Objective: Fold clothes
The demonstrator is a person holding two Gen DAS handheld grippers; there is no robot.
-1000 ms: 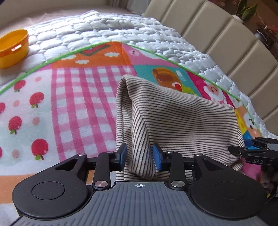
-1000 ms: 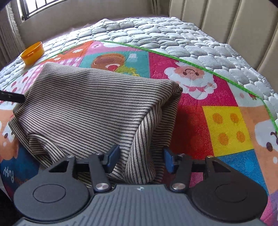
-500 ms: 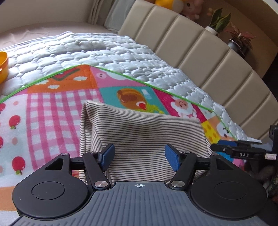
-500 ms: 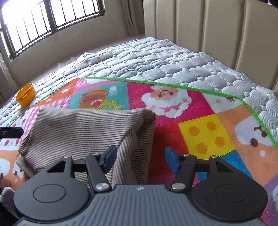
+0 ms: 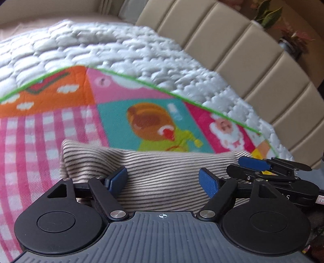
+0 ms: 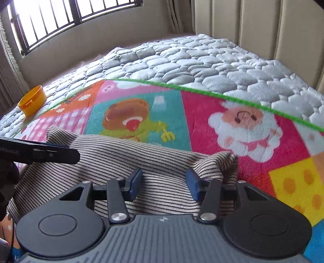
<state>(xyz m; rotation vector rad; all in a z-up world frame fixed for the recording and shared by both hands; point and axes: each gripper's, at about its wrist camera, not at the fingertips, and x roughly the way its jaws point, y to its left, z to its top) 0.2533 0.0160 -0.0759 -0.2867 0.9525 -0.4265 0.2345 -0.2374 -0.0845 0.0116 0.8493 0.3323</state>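
Basically a striped garment (image 5: 162, 178), beige with thin dark stripes, lies folded and bunched on a bright patchwork play mat (image 5: 141, 121) spread over a quilted grey mattress (image 6: 202, 64). Landmark is the garment. Left gripper (image 5: 163, 180) hangs over its near edge, blue fingers (image 5: 118, 179) spread wide and opening; cloth shows between them but the pads do not press it, nothing held. Right gripper (image 6: 164, 181) sits over the garment's right-hand part, near its raised, rumpled corner (image 6: 220, 161); its fingers (image 6: 135, 182) stand at a middling gap and are closing, striped cloth lies between them, pads not seen pinching it. In the left wrist view the right gripper's blue-tipped fingers poke in at the garment's right end; in the right wrist view the left gripper's dark finger crosses over the garment's left part. Beyond the garment the mat shows a teal panel with a brown bear figure (image 5: 151, 123) and, right of that, a pink panel with a Santa face (image 6: 243, 125); left of the garment is pink gingham. An orange plastic tub (image 6: 32, 100) stands on the mattress well off from the garment, far left, just past the mat's green edge. Padded beige headboard (image 5: 243, 50) behind, barred window (image 6: 60, 18) far left. Left view is blurred.
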